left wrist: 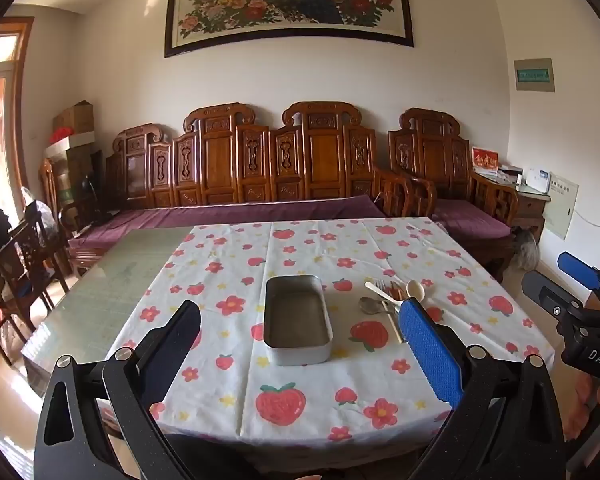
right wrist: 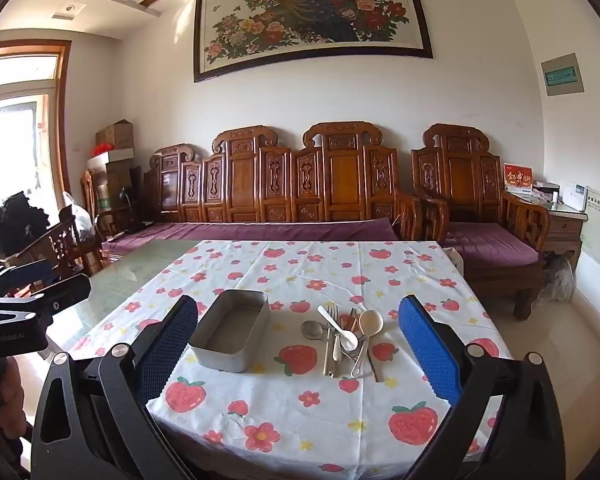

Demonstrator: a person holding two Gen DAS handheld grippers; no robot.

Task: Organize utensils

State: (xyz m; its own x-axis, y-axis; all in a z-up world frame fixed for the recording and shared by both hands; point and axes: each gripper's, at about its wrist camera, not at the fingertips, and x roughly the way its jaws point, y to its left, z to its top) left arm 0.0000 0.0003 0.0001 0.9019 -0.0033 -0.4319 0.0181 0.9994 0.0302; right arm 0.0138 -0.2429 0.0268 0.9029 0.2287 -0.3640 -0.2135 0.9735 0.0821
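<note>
Spreading across the near half of the desk is a strawberry-print cloth, and on it the empty metal tin is lying just left of a tangled heap of utensils, the two close together but not touching. Both the left tool and the right tool are hovering over the near edge with their jaws standing fully wide and gripping nothing. Since the pile is overlapping so much that which handle lies topmost is hard to judge, the right tool is probably best lowering onto the white spoon, pinching it alone before carrying it to the tin.
</note>
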